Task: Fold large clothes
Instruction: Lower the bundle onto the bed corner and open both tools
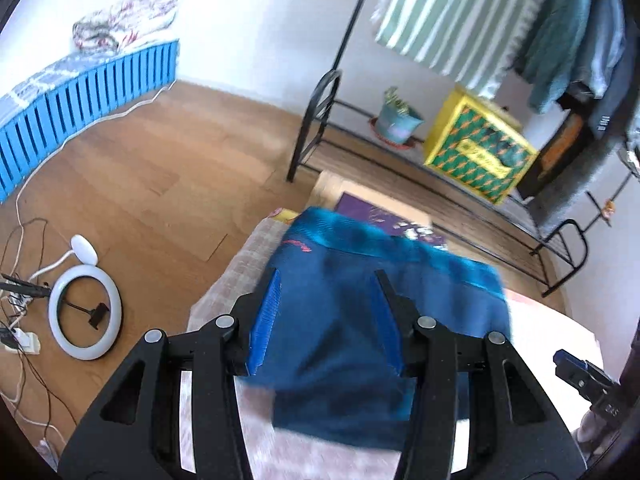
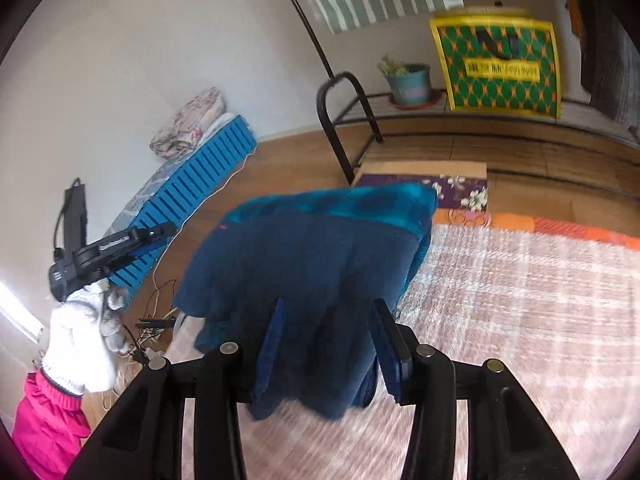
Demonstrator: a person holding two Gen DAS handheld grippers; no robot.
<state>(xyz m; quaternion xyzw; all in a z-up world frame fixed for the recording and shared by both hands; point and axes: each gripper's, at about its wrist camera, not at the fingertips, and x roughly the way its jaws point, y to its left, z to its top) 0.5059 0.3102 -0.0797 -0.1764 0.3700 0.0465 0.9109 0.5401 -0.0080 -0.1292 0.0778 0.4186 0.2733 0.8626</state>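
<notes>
Left wrist view shows one blue garment [image 1: 372, 304], folded, on the pinkish checked bed cover [image 1: 240, 264]; two grippers work over it. The left gripper [image 1: 328, 280] hovers with its jaws spread wide, the cloth lying between and under its fingers. The right gripper [image 2: 328, 308] is likewise wide apart above the same garment. One white-gloved hand [image 2: 86, 332] holds the left tool, tilted.
</notes>
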